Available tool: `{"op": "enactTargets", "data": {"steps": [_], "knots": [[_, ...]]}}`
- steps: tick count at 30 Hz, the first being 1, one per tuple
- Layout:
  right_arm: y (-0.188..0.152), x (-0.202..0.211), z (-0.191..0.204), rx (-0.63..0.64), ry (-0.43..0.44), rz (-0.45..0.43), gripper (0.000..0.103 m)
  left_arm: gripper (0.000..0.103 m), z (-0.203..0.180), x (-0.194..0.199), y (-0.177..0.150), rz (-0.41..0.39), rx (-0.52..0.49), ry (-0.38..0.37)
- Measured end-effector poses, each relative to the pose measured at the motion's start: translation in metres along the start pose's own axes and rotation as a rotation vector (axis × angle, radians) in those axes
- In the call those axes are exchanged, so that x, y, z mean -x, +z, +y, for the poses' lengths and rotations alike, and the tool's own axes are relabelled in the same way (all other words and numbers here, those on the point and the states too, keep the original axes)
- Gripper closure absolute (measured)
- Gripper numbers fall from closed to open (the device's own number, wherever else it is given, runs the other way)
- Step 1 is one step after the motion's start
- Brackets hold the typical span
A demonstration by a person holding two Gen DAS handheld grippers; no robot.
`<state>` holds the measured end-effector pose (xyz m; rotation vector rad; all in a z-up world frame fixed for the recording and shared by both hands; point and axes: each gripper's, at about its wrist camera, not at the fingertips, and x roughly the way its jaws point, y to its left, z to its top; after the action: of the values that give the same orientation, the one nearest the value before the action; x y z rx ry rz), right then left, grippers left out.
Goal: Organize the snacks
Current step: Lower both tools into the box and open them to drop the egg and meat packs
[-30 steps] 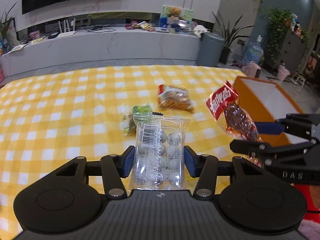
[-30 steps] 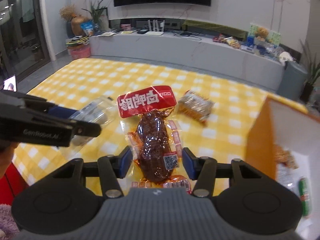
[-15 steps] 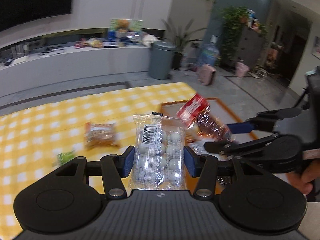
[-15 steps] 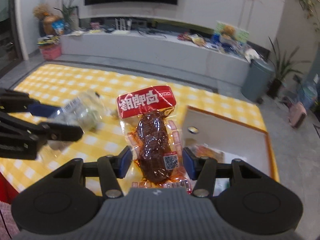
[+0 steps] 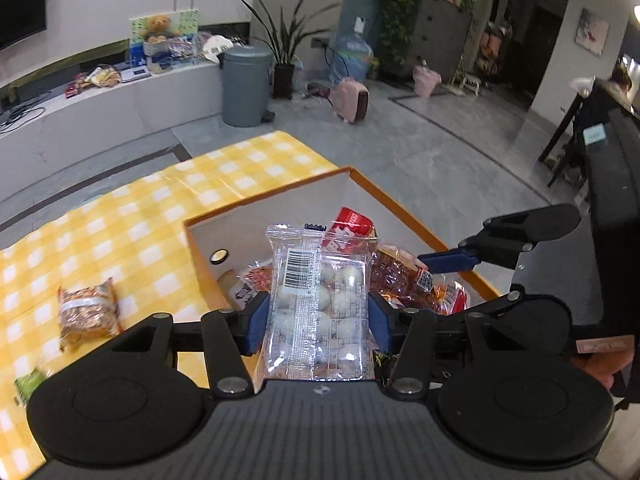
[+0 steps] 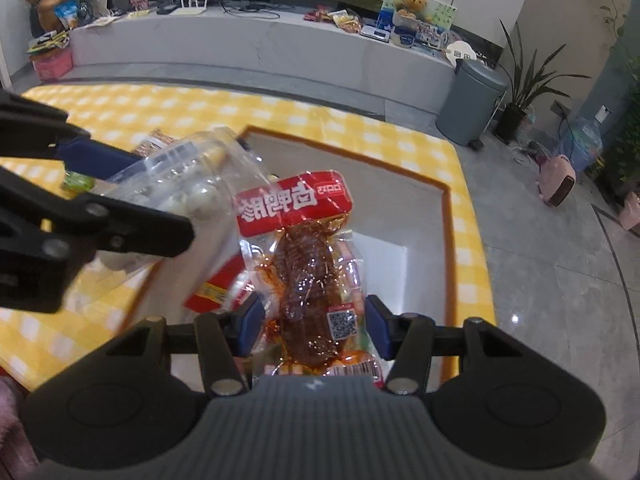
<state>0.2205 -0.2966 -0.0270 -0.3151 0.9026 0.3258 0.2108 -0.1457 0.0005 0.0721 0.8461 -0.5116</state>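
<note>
My left gripper (image 5: 316,320) is shut on a clear pack of white egg-like balls (image 5: 318,304) and holds it above the orange-rimmed box (image 5: 400,204). My right gripper (image 6: 312,328) is shut on a red-topped pack of dark braised meat (image 6: 308,276), also above the box (image 6: 448,216). The meat pack shows in the left wrist view (image 5: 404,276) just right of the egg pack. The egg pack shows in the right wrist view (image 6: 188,184) at the left. Other snack packs lie inside the box, partly hidden.
A brown snack pack (image 5: 86,312) and a green pack (image 5: 28,384) lie on the yellow checked tablecloth (image 5: 132,224) left of the box. The table's edge runs just beyond the box, with grey floor past it.
Both grippers have swung right from the middle of the table to above the box, each still holding its pack. The right gripper now points down into the box.
</note>
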Motion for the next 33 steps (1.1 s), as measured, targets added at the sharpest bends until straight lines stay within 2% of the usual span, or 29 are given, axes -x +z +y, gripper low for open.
{"op": "enactTargets", "data": {"steps": [9,16,28,33], "knots": [[0.004,-0.034,-0.002,0.082,0.009,0.009,0.05,0.044,-0.003,-0.048,0.005,0.085,-0.06,0.018],[0.004,-0.059,-0.005,0.152,0.018,0.014,0.049,0.044,-0.004,-0.062,0.007,0.108,-0.089,0.02],[0.004,-0.089,-0.011,0.227,-0.004,0.086,0.047,0.044,-0.002,-0.09,0.006,0.175,-0.106,0.01],[0.004,-0.097,-0.009,0.238,-0.01,0.109,0.046,0.042,-0.008,-0.093,0.005,0.187,-0.153,0.041]]}}
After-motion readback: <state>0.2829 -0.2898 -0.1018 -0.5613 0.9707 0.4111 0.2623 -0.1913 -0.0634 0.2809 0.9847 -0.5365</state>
